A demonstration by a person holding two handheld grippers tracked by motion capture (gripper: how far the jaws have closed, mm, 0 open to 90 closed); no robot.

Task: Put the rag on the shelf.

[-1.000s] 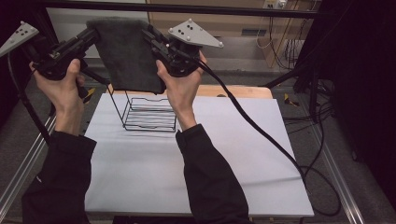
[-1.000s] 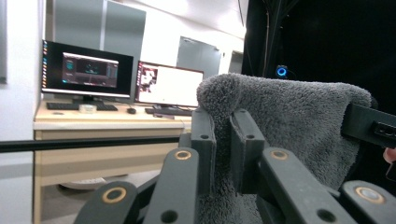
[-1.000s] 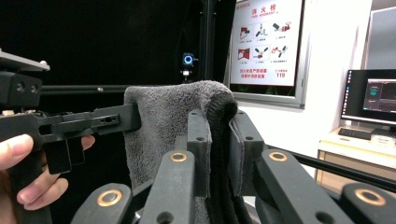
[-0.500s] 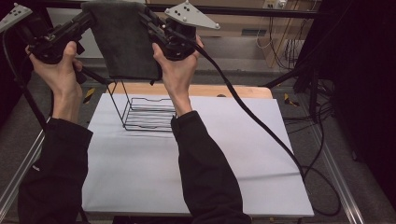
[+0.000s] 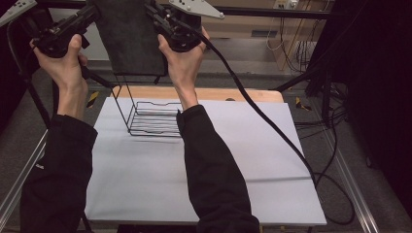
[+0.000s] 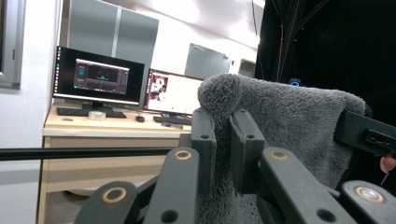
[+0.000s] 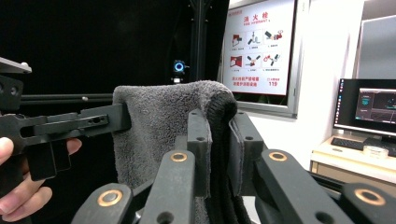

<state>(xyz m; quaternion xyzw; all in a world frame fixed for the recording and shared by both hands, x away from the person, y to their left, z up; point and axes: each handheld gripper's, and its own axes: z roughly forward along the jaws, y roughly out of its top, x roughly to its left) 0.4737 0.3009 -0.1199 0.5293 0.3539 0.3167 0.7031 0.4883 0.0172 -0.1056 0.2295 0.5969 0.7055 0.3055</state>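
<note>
A dark grey towel (image 5: 132, 41) hangs flat, stretched between my two grippers high above the table. My left gripper (image 5: 92, 12) is shut on the towel's upper left corner, and my right gripper (image 5: 151, 10) is shut on the upper right corner. In the left gripper view the jaws (image 6: 222, 140) pinch a fold of the fluffy towel (image 6: 285, 121), with the other gripper (image 6: 369, 133) at its far edge. In the right gripper view the jaws (image 7: 219, 144) clamp the towel's hemmed edge (image 7: 159, 121), and the left gripper (image 7: 70, 123) holds the far corner.
A black wire rack (image 5: 150, 119) stands on the white table sheet (image 5: 243, 160) below the towel, near the wooden back edge (image 5: 233, 93). Cables (image 5: 272, 121) trail from the right gripper across the table's right side. Metal frame rails run along both sides.
Both hands have lifted the towel higher and farther from the person, so its lower edge now hangs well above the wire rack. Both grips are unchanged.
</note>
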